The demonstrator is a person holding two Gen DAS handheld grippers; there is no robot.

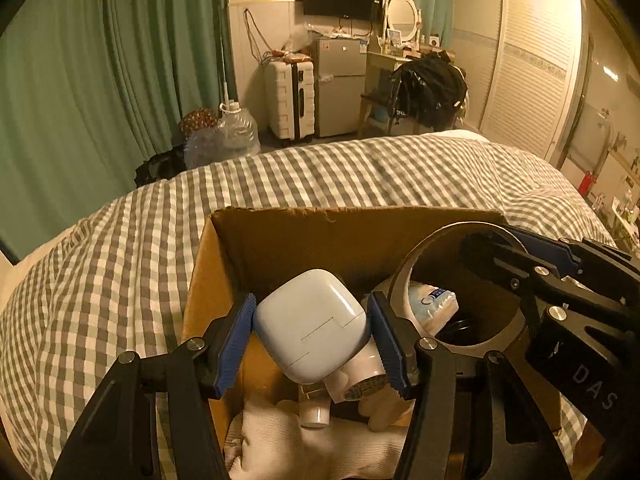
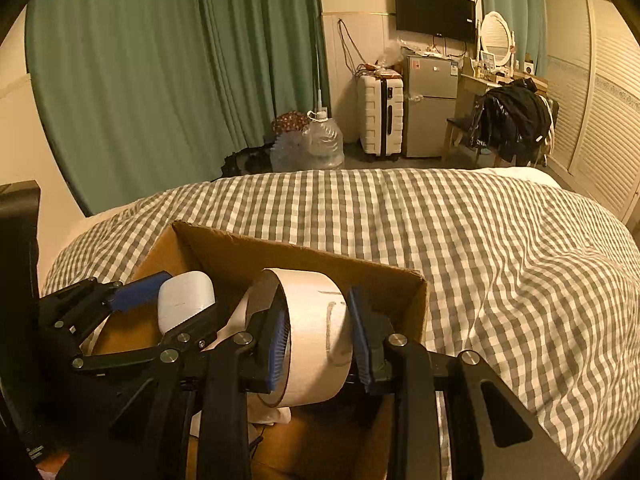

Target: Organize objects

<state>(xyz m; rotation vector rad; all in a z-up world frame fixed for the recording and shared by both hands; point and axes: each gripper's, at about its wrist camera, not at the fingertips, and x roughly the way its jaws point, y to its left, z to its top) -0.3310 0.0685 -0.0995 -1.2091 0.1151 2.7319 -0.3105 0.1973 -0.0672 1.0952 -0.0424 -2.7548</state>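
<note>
Only "DAS" reads, on the right gripper [image 1: 520, 264] clamping the tape roll [image 1: 452, 280].

A grey-checked bed [image 2: 460, 240] fills the near ground. Beyond it, green curtains [image 2: 160, 80] hang at left; a white suitcase [image 2: 380, 114] stands just beside a small fridge [image 2: 430, 106], under a wall television [image 2: 434, 12]. Clear water jugs [image 2: 324, 144] sit near the curtains.

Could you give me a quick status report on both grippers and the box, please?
Left gripper shut on white case, over cardboard box. Right gripper shut on tape roll, also over box. Box already holds cloth and bottle; nothing blocking.
</note>
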